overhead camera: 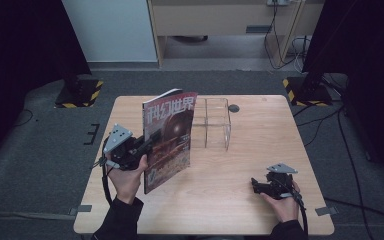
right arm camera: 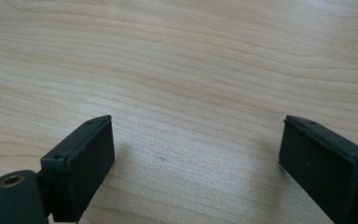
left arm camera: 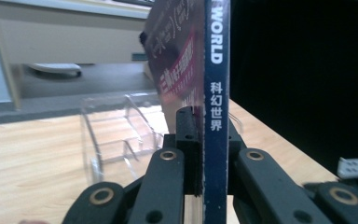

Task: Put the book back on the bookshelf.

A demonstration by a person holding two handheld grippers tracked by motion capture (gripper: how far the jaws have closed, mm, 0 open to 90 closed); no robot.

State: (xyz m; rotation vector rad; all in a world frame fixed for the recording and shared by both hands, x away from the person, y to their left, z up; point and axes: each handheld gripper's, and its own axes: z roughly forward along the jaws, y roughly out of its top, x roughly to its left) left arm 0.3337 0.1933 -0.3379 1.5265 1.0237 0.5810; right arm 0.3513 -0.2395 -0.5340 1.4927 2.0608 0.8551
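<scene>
A magazine [overhead camera: 169, 135] with a red cover stands upright above the left half of the wooden table [overhead camera: 260, 140]. My left gripper [overhead camera: 147, 145] is shut on its lower left edge. In the left gripper view the blue spine [left arm camera: 216, 93] runs straight up between the two black jaws of my left gripper [left arm camera: 205, 121]. Just behind the magazine, a clear plastic rack [overhead camera: 212, 122] with compartments sits on the table, and the left gripper view has this rack [left arm camera: 116, 135] to the left of the spine. Near the front right corner my right gripper [overhead camera: 256, 186] rests low, open, with bare wood [right arm camera: 177, 56] between its pads [right arm camera: 88, 163].
A small dark disc [overhead camera: 234, 108] lies on the table behind the rack. Two stand bases with yellow and black stripes [overhead camera: 80, 92] [overhead camera: 305, 90] sit on the floor beyond the far corners. Cables trail on the floor at right.
</scene>
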